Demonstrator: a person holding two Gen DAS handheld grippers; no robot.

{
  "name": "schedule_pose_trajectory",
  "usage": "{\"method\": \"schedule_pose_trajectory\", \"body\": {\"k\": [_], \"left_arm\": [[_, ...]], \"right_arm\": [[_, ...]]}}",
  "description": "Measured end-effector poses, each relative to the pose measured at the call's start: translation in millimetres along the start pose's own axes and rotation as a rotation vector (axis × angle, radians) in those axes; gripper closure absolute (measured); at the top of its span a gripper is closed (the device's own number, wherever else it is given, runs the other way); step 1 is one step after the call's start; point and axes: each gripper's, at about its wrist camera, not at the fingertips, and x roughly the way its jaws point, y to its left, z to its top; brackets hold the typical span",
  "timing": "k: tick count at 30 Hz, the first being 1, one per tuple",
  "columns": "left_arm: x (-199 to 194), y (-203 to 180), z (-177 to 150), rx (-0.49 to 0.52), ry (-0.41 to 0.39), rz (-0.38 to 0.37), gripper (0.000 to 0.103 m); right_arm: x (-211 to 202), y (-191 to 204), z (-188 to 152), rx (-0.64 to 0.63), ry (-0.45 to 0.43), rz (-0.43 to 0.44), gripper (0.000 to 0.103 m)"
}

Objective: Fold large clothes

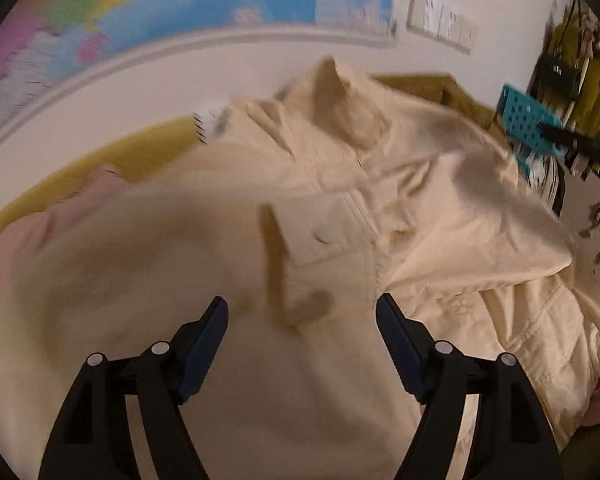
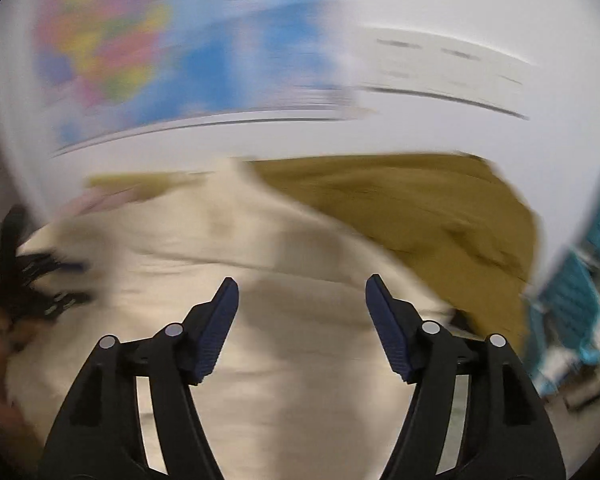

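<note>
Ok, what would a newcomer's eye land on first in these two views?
The rumpled cream jacket fills the middle of both views, lying over an olive-brown cloth. A bright colourful map hangs on the wall behind. Both the left hand-held gripper and right hand-held gripper hover open, holding nothing.

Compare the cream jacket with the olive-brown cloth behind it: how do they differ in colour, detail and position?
The cream jacket is pale, while the olive-brown cloth is dark and mustard-toned. The jacket shows a collar, seams and a flapped pocket; the cloth shows only wrinkles. The jacket lies nearest the cameras, under both open grippers, and overlaps the cloth, which lies further back by the wall. Both lie rumpled, neither folded.
</note>
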Motion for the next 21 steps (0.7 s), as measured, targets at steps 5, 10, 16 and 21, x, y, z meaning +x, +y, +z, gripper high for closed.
{"method": "schedule_pose_trajectory", "body": {"k": [5, 10, 16, 21], "left_arm": [[-53.6, 37.9, -14.0, -0.073, -0.083, 0.113, 0.024], [-112.9, 92.4, -46.6, -0.192, -0.143, 0.29, 0.02], [-156.0, 147.9, -94.0, -0.267, -0.099, 0.398, 0.018], [-146.3, 162.5, -126.6, -0.228, 0.003, 0.357, 0.018]], "right_arm": [[64.6, 90.5, 0.3, -0.185, 0.137, 0.198, 0.04], [137.2, 152.3, -7.3, -0.296, 0.275, 0.284, 0.047], [171.7, 159.6, -15.9, -0.253, 0.38, 0.305, 0.041], [149.2, 154.3, -5.0, -0.226, 0.344, 0.353, 0.039]]}}
